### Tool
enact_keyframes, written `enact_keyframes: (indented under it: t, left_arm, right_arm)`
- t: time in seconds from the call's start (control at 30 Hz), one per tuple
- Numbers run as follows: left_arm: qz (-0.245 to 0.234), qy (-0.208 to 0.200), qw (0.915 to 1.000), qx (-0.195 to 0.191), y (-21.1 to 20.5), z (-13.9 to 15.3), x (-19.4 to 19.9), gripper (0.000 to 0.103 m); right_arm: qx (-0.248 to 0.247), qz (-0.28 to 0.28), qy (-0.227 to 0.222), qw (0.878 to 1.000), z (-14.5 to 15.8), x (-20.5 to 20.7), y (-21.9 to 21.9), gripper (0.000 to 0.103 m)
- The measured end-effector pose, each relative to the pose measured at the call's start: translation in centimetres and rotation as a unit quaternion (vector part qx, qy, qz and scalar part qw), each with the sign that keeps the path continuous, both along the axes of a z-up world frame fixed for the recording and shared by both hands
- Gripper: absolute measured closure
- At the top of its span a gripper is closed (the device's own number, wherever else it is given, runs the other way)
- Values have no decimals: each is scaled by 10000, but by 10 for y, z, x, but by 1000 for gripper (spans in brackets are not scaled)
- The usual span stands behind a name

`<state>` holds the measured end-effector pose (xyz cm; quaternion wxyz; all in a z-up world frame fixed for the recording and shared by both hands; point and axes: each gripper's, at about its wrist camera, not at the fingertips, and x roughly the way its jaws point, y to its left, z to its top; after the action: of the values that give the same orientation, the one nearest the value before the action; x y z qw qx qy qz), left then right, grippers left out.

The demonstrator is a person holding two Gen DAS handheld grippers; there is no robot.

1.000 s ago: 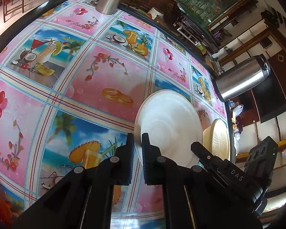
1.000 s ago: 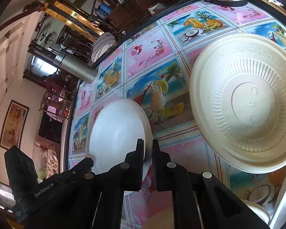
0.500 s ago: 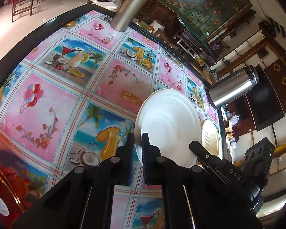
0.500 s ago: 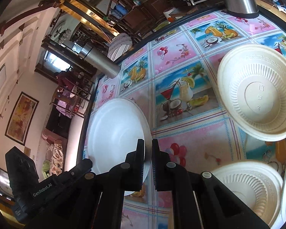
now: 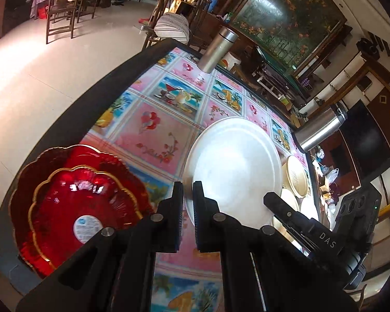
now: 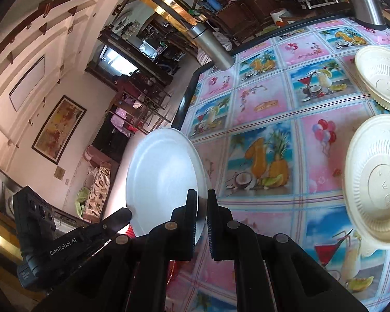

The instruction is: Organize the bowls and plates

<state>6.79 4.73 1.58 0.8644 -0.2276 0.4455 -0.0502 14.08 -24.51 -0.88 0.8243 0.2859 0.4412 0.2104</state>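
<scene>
Table (image 5: 132, 62) had a dark rim and a pink-and-blue tropical-print cloth (image 5: 156, 132). Landmark: steel flask (image 5: 217, 49) standing at the far edge. Diagonally opposite it, at the near corner, two red gold-rimmed scalloped plates (image 5: 75, 208) sat stacked. A second steel flask (image 5: 322, 130) stood on the right edge. Cream ribbed bowls (image 6: 377, 182) lay upside down on the cloth near that second flask.

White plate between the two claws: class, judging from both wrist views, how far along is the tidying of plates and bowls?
Done, it seems: two red plates sit nested at the table's edge. In hand: the white plate is held off the table, the left claw and right claw each shut on its rim. Left: the cream bowls lie upside down and apart on the tablecloth, not yet stacked.
</scene>
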Motion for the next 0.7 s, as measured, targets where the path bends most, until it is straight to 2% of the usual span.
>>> enact_keyframes:
  t: [0.17,0.3,0.7]
  left_arm:
    - [333,-50,9993,154,42,1,-41,97]
    - [560,2,9978,346,62,-7,-57,97]
    - [754,586,9947,382,93,-62,-66,97]
  right_arm:
    - [-159,500,-172,9985,12,-30,54,96]
    - [-313,801,-152,9962,6,-44,91,95]
    - [-781,1216,432,9886,-52,-53,147,95]
